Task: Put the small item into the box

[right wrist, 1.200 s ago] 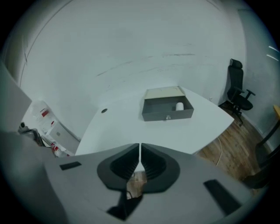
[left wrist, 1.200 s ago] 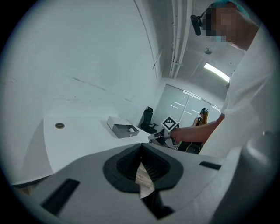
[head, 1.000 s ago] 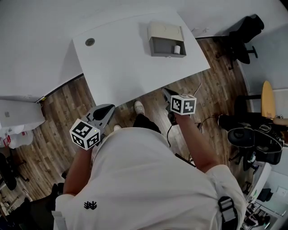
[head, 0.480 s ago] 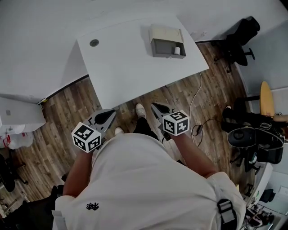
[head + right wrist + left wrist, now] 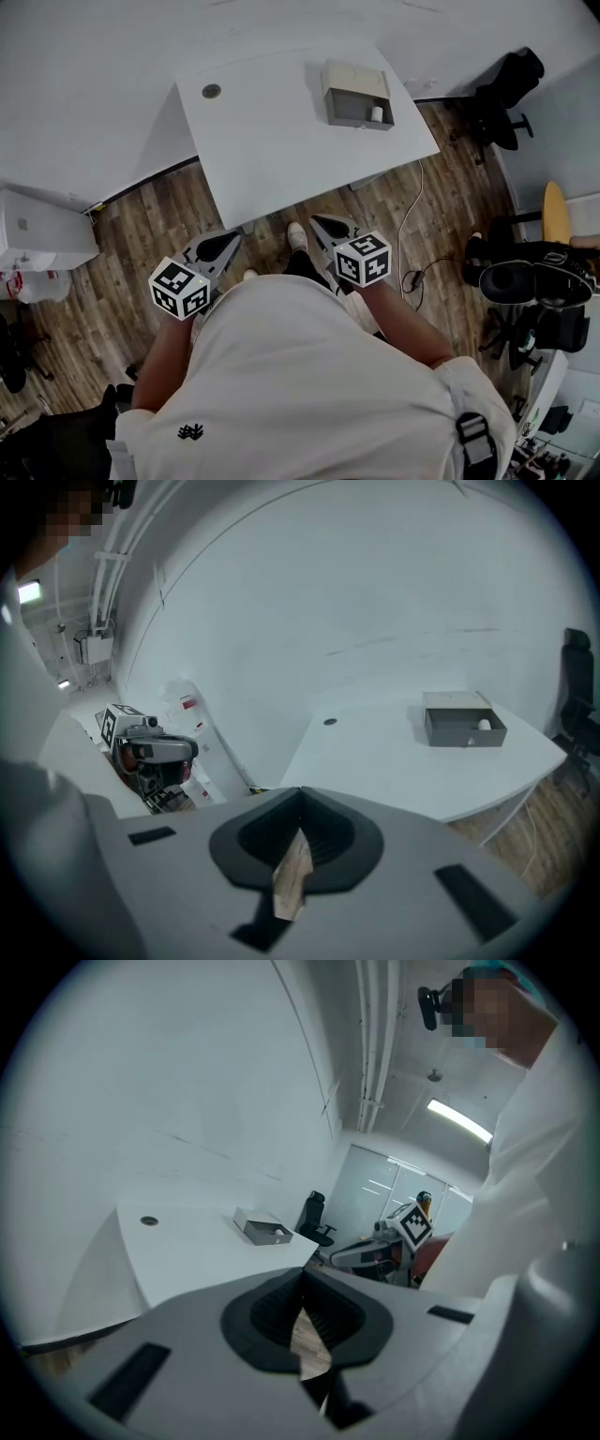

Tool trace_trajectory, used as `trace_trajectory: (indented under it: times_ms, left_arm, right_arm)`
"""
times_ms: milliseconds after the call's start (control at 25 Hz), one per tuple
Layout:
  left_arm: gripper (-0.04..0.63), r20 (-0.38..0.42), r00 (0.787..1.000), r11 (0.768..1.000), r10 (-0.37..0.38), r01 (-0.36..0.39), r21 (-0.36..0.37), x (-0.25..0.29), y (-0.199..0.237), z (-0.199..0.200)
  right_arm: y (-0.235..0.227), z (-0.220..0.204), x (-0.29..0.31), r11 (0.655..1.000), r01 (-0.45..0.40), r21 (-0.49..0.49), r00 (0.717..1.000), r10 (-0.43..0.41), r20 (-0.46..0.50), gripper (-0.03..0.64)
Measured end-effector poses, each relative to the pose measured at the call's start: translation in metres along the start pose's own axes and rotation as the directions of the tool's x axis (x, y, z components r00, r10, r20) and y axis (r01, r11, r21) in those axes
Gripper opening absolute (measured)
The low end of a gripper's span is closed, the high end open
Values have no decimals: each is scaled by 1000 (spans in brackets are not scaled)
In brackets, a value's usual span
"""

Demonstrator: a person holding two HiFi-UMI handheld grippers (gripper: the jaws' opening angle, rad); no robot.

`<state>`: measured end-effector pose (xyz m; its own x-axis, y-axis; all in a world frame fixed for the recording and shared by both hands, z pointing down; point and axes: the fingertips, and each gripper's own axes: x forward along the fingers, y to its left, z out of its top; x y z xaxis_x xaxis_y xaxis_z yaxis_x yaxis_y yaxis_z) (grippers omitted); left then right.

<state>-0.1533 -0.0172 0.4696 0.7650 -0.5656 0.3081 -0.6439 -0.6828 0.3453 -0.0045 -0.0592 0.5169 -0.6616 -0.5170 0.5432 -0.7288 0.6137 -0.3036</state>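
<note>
Right tongs have pulled back from the bench; they and the left tongs are clenched, empty. The item lies in the box, so nothing looks left to do.

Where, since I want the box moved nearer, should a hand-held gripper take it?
Probably the box's near wall, left of middle, coming from above on the near side: its top is open there, so one jaw fits inside, and the white item lies at the right end.
</note>
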Motion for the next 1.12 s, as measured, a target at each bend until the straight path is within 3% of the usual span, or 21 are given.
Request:
trace_trajectory:
  times_ms: [320,1120]
  left_arm:
    - [7,19,1000,1000,19,-19,2,-10,5,3]
    - [8,16,1000,1000,-13,13,16,-5,-5,3]
  right_arm:
    - [12,18,6,999,-18,-46,1000,19,23,6]
    - [28,24,-5,997,-36,-63,998,39,57,6]
